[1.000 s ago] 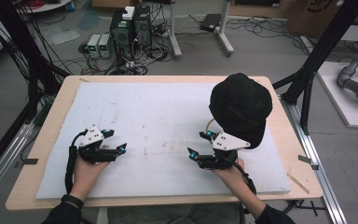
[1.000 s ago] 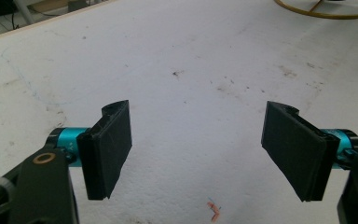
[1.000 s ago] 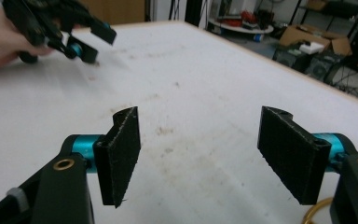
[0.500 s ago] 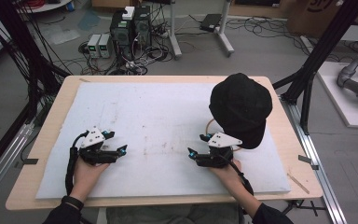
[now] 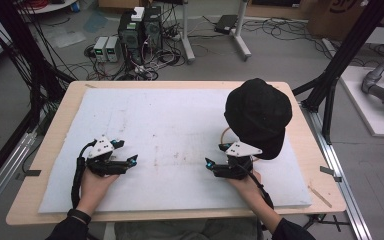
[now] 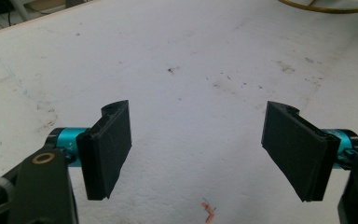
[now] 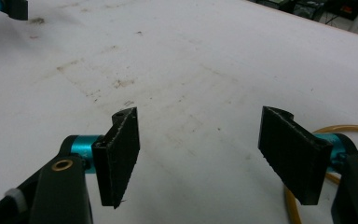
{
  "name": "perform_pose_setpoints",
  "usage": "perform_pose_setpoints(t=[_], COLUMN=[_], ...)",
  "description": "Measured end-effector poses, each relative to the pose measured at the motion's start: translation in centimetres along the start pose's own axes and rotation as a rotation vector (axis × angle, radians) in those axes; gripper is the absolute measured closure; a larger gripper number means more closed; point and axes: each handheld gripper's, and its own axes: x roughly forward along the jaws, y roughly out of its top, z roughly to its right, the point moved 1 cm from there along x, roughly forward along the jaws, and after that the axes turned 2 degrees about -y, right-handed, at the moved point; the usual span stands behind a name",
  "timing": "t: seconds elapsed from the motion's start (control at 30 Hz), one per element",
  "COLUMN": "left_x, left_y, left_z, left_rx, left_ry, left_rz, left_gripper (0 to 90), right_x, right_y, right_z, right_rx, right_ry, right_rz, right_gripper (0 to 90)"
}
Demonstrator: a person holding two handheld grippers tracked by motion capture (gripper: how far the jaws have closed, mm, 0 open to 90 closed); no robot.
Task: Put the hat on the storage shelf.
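Since the earlier frame the right gripper (image 5: 219, 164) has eased back from the black cap (image 5: 258, 116), which lies just beyond-right of it; the left gripper (image 5: 121, 161) sits well apart, both with jaws spread and empty.

Computer towers (image 5: 140, 27) behind the table (image 5: 190, 85)

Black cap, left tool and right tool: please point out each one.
black cap (image 5: 257, 112), high view, top of its crown.
left tool (image 5: 130, 161), high view, between its tips.
right tool (image 5: 210, 164), high view, between its tips.
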Motion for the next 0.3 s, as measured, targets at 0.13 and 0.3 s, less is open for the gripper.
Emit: perform_pose_setpoints(t=[0.13,0.3], left_x=[0.04,0.06], left_y=[0.00,-0.03], left_z=[0.00,0.02], left_rx=[0.004,0.000], left_ry=[-0.001,-0.005], left_rz=[-0.004,-0.005], left_gripper=[24.2,24.2], right_x=[0.14,0.31], right_y=[-0.10,-0.14], right_z=[-0.11,-0.15], right_rx=[-0.002,0.001], right_ry=[0.001,0.007], right_rz=[-0.011,-0.020], right_gripper=[28.6,27.2])
